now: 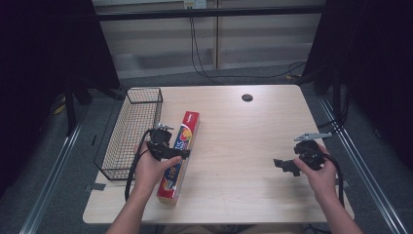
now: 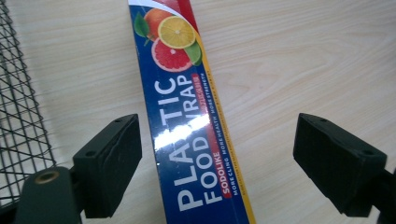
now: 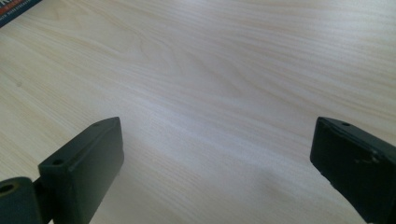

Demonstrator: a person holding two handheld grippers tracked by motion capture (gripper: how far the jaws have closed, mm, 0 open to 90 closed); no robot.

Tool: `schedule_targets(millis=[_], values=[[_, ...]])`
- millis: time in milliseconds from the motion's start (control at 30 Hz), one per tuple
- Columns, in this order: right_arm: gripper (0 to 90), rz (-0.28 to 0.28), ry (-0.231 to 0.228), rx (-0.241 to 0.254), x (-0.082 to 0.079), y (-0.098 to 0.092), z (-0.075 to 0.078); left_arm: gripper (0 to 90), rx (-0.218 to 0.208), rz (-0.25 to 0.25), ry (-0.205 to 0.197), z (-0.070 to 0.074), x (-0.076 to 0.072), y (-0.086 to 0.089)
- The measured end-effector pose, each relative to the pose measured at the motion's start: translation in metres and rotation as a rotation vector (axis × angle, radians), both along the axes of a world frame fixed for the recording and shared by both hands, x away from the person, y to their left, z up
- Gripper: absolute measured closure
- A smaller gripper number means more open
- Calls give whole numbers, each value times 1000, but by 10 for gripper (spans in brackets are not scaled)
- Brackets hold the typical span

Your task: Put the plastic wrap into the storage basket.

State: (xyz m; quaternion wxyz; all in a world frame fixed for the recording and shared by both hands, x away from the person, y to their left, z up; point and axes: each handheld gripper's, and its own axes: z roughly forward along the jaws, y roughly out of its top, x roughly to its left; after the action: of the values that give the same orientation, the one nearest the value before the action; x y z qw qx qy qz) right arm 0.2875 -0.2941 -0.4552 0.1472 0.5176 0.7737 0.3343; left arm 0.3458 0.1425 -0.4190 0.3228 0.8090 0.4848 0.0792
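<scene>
A long blue and red box of plastic food wrap [image 1: 178,156] lies on the wooden table [image 1: 234,126], beside a black wire basket [image 1: 132,129]. My left gripper [image 1: 170,152] hovers over the middle of the box with its jaws wide apart. In the left gripper view the box [image 2: 187,126] runs between the two pads [image 2: 109,163], which stand clear of its sides. My right gripper [image 1: 285,165] is held over bare wood at the table's right side, open with nothing between its jaws. The right gripper [image 3: 215,172] looks down on plain table top.
The wire basket hangs partly over the table's left edge. A round cable hole [image 1: 247,97] sits near the far edge. Cables run across the floor behind the table. A corner of the box [image 3: 14,7] shows at the top left of the right gripper view.
</scene>
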Motion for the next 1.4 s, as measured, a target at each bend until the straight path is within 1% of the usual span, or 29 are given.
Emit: schedule_targets(millis=[33,67,100,167,200,267,300,333,367,433,533,567,600,633,700,767,800,867,900,933,1033,1100,1133,1200,1233,1267,1300,1367,1400], values=[[27,1,-2,-2,-1,1,0,164,-12,4,3,1,1,-2],[27,7,-2,-7,-2,2,0,164,-12,4,3,1,1,-2],[27,7,-2,-7,-2,2,0,164,0,-11,3,2,1,-3],[27,16,-4,-9,-4,3,0,162,0,1,-14,4,1,-5],[27,19,-8,-11,-4,3,0,162,3,-14,-12,7,2,-6],[27,13,-6,-11,-4,2,0,160,3,-11,-12,7,2,-8],[27,12,-10,-8,-4,1,0,155,27,-16,-31,8,1,-11],[27,12,-10,-8,-4,1,0,157,27,-16,-31,8,1,-11],[27,10,-8,0,-4,1,1,164,12,-27,-33,7,1,-11],[28,5,-9,5,-4,1,2,169,8,-23,-35,7,1,-10],[28,13,-13,7,-3,3,3,175,-7,-14,-16,7,4,-8],[28,13,-13,7,-3,3,3,175,-4,-9,-17,7,4,-9],[28,12,-11,7,-3,3,3,187,0,-1,-22,7,5,-11],[28,12,-11,7,-3,3,3,187,10,1,-14,6,7,-12],[28,11,-12,1,-3,3,2,204,16,-4,6,3,12,-15],[29,17,-9,5,-3,5,2,204,27,3,14,1,16,-17],[29,18,-7,7,-3,6,3,206,35,-3,26,0,18,-18],[29,22,-10,6,-2,7,3,209,47,0,39,-3,21,-18],[29,22,-13,10,-2,8,4,209,56,-7,42,-3,23,-18],[29,27,-16,17,-1,10,4,210,59,4,38,-4,23,-19],[29,32,-12,15,0,12,4,209,71,19,58,-5,26,-19],[29,38,-10,17,0,13,4,209,80,20,54,-5,28,-18],[29,41,-11,21,0,14,5,206,83,29,61,-5,28,-17],[29,42,-14,21,0,14,5,205,88,24,68,-6,29,-16],[29,43,-21,22,0,15,6,205,93,33,66,-7,29,-16],[29,44,-20,20,0,15,6,204,101,29,64,-7,29,-16],[29,42,-17,28,0,15,7,204,100,29,69,-7,30,-16],[29,44,-16,26,0,16,7,205,102,26,71,-6,31,-16],[29,43,-15,26,0,16,7,205,107,35,79,-7,31,-16]])
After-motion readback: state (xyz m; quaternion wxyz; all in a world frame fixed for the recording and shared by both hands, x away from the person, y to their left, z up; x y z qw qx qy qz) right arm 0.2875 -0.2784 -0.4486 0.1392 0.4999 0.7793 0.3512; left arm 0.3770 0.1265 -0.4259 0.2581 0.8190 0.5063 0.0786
